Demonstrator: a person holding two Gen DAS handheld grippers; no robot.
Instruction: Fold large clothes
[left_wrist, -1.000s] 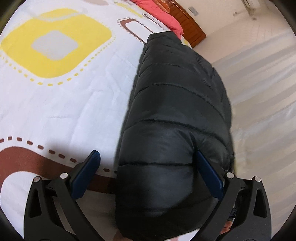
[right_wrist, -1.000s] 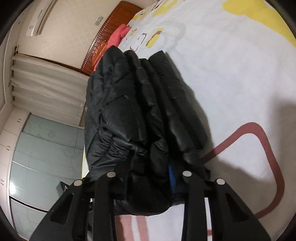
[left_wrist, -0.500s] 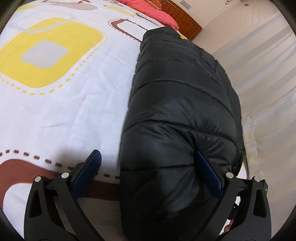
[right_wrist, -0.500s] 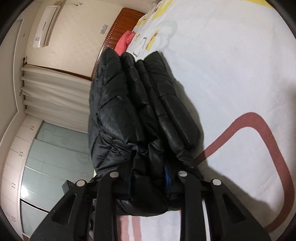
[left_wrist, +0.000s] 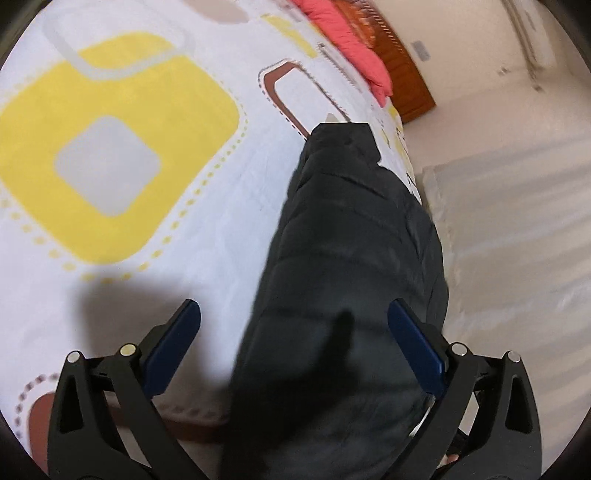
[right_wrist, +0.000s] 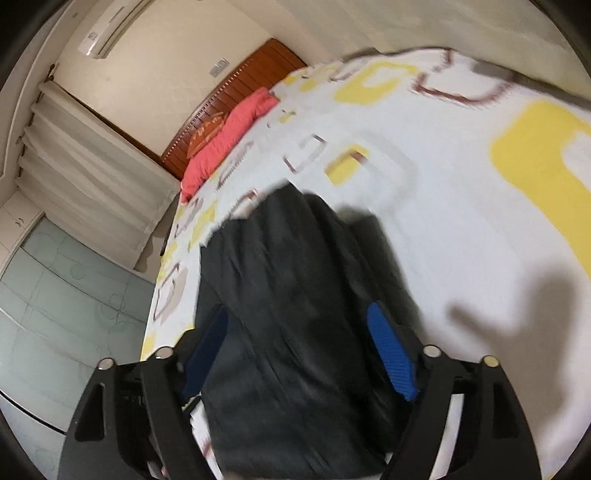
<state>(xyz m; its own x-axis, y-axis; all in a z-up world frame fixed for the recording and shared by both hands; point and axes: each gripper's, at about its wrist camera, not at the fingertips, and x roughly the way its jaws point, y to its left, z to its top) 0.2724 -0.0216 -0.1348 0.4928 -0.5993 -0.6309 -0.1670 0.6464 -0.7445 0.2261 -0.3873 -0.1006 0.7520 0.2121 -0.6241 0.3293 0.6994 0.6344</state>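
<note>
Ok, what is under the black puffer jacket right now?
The black puffer jacket lies folded on the white bedspread with yellow and brown shapes. Whatever pattern or item sits directly beneath it is covered.

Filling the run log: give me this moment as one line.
task: fold large clothes | black puffer jacket: folded on bed | left gripper: open | right gripper: just opened, jacket between jaws

The black jacket (left_wrist: 354, 280) is quilted, puffy cloth with a slight sheen. The bedspread (left_wrist: 229, 192) at 10 o'clock looks like soft matt printed cotton. The headboard (right_wrist: 236, 99) at 11 o'clock in the right view is glossy ribbed wood, and the pillow (right_wrist: 229, 136) is matt cloth.
</note>
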